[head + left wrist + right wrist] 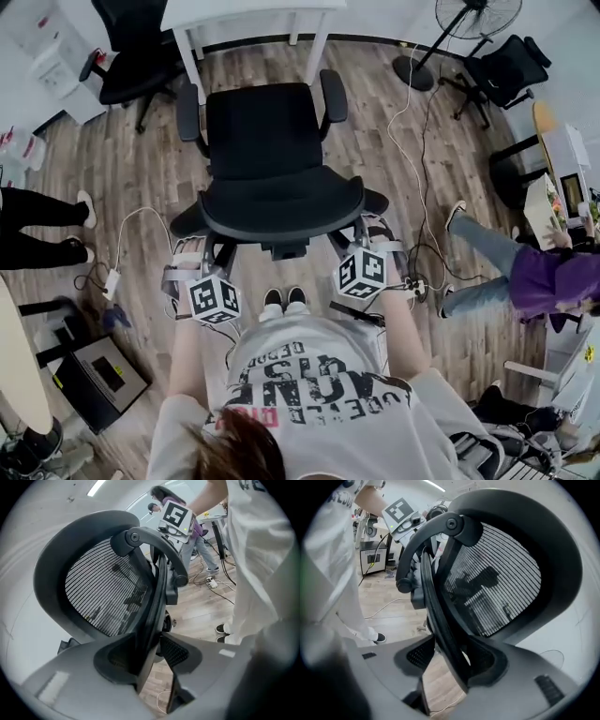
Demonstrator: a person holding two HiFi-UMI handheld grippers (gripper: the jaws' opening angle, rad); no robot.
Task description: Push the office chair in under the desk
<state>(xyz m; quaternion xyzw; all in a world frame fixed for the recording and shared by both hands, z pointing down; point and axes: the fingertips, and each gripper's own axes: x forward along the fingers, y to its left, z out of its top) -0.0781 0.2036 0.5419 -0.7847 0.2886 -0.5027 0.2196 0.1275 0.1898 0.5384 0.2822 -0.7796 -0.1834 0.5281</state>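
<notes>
The office chair (272, 178) is seen just short of the desk (248, 14), its seat not yet underneath. Its base is hidden by the seat, and the desk is cut off at the top edge. The backrest rim is clamped by the left gripper (147, 641), while the right gripper (452, 644) is held with its jaws spread loosely around the rim. A wooden floor (375, 141) and a fan (478, 17) are seen around the chair.

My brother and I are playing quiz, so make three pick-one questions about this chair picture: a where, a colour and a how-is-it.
1. Where are the two tools? A on a shelf; B at the back of the chair; C inside a box.
2. What colour is the chair? A red; B white; C black.
3. How is the chair now? A tucked fully under; B standing out from the desk; C tipped over.
Answers: B, the left tool and right tool each straddle its back rim; C, seat and back are black; B, the whole seat shows in front of the desk.
</notes>
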